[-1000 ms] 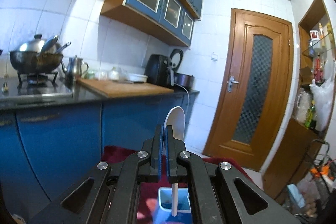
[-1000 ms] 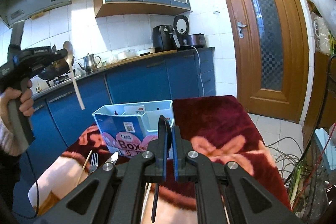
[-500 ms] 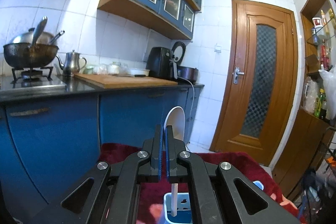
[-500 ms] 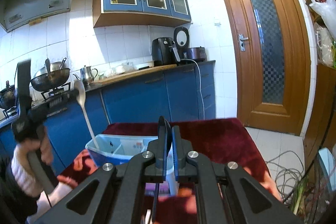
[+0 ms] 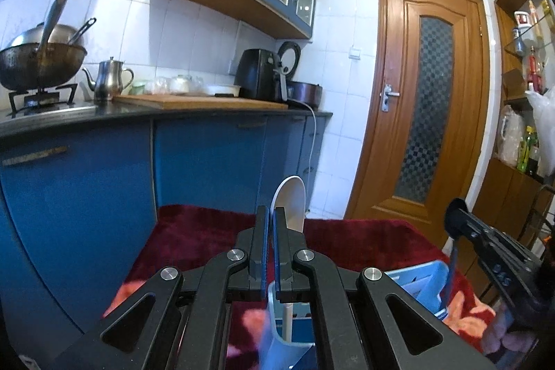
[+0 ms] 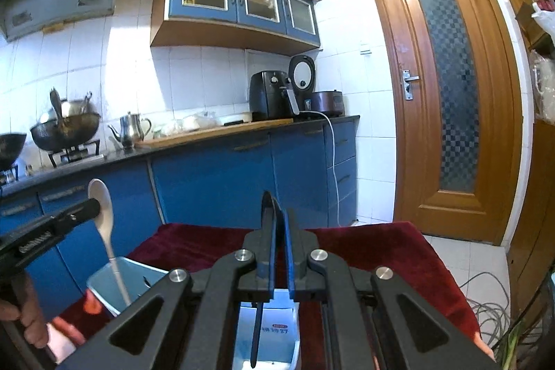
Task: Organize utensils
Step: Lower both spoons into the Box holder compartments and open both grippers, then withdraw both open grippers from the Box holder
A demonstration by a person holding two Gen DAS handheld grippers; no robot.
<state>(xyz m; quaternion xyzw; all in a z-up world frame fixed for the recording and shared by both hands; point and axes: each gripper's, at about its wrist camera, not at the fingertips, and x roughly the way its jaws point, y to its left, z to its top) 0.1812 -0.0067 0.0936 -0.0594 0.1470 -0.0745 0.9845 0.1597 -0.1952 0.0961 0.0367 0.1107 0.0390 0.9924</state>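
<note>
Two jaws pinch white spoon (image 5: 290,196), handle apparently inside box (image 5: 277,345).

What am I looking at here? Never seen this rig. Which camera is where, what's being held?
No robot: a person carries a handheld two-finger gripper in each hand, and each gripper has a fisheye camera looking forward along its jaws.

In the left wrist view, the left gripper has its jaws shut on a long white plastic spoon, bowl up, handle reaching down into a light blue plastic organizer box.

In the right wrist view, the right gripper is shut on a slim dark utensil hanging over the same box; I cannot tell what kind it is. That view also shows the left gripper with the spoon from the side.

The box sits on a dark red patterned blanket covering a table. Behind is a kitchen counter with blue cabinets.
</note>
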